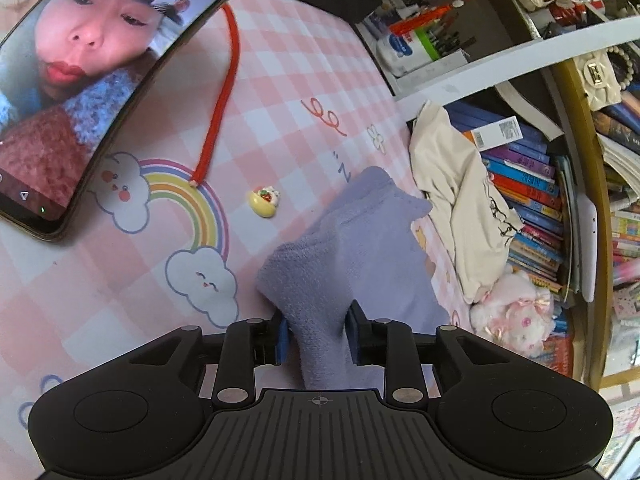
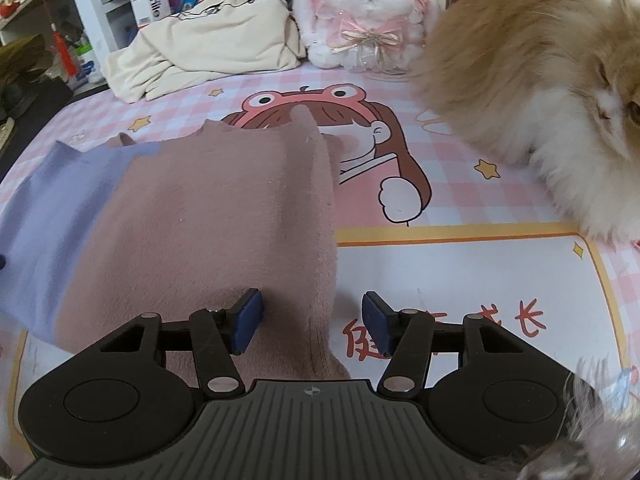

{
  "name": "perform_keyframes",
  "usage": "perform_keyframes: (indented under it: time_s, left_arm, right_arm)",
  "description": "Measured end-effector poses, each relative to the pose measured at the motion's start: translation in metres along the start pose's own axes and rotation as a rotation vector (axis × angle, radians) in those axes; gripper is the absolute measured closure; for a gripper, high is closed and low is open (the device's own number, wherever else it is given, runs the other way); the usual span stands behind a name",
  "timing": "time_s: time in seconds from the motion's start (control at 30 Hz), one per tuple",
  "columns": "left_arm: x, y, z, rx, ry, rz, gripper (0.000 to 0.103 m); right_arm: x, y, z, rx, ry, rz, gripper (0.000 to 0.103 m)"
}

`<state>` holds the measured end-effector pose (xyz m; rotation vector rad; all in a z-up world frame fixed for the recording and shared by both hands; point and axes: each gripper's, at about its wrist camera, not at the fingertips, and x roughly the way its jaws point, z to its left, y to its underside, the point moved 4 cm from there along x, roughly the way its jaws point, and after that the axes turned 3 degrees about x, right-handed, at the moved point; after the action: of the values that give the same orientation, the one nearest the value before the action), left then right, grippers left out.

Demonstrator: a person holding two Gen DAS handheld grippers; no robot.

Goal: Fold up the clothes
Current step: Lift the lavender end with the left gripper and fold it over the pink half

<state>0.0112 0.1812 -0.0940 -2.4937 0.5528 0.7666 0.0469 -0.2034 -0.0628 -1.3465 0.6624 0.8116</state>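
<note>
A fuzzy garment lies on the pink checked mat. Its lavender part shows in the left wrist view, where my left gripper is shut on a bunched fold of it, lifting it. In the right wrist view the garment shows a dusty-pink part joined to the lavender part on the left. My right gripper is open, its jaws straddling the pink part's right edge near the front, not pinching it.
A phone with a red cord and a small charm lie on the mat. A cream garment, a plush rabbit and bookshelves stand at the edge. A fluffy cat sits at the right.
</note>
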Motion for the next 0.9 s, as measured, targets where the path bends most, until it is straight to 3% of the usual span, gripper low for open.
perform_keyframes:
  time_s: [0.23,0.37,0.47,0.57,0.67,0.9]
  left_arm:
    - [0.001,0.005,-0.008,0.032,-0.066,-0.072,0.087]
    - [0.0,0.012,-0.014,0.071,-0.102,-0.117,0.087]
    - [-0.002,0.016,-0.02,0.08,-0.122,-0.146,0.09]
    - [-0.007,0.019,-0.028,0.09,-0.125,-0.179,0.092]
    - [-0.016,0.022,-0.042,0.112,-0.11,-0.218,0.093]
    - [-0.033,0.035,-0.087,0.244,-0.052,-0.269,0.094]
  right_arm:
    - [-0.006,-0.005,-0.002,-0.119,-0.063,-0.012,0.049]
    - [-0.03,-0.01,0.002,-0.281,-0.1,-0.167,0.051]
    - [-0.041,-0.007,0.01,-0.438,-0.205,-0.227,0.065]
    - [-0.024,-0.005,0.008,-0.484,-0.254,-0.129,0.071]
    - [-0.004,-0.006,-0.006,-0.421,-0.296,-0.021,0.07]
    - [-0.002,-0.006,-0.014,-0.42,-0.373,-0.014,0.067]
